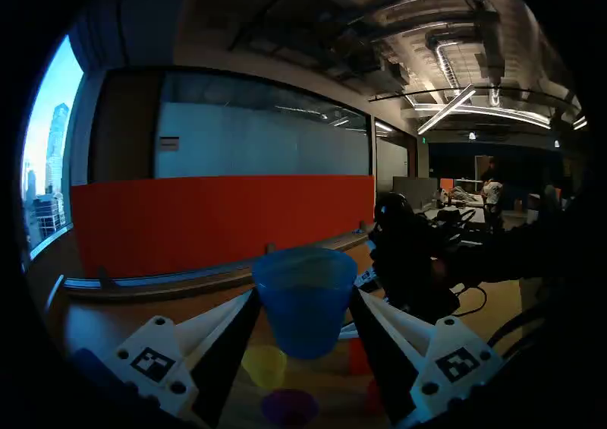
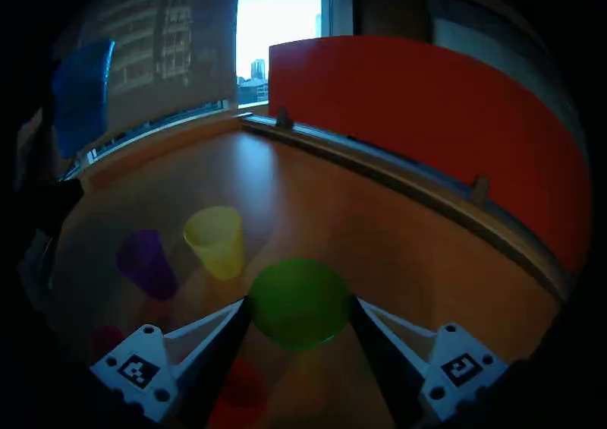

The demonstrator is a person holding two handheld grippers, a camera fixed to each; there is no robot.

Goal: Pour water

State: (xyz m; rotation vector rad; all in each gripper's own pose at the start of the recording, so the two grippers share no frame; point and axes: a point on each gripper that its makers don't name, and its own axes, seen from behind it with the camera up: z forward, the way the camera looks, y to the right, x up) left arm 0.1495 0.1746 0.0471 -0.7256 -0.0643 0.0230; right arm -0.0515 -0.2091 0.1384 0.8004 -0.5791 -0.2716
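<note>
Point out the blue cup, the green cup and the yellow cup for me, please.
Blue cup (image 1: 305, 311): left gripper view, front wall.
Green cup (image 2: 298, 304): right gripper view, middle of visible side.
Yellow cup (image 2: 218, 245): right gripper view, side wall.

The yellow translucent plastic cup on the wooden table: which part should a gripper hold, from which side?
Hold the yellow translucent plastic cup across its side wall, just under the rim, coming in level. It stands upright and widens upward, so it should not slip down. A purple plastic cup stands close; come from the opposite side.
</note>
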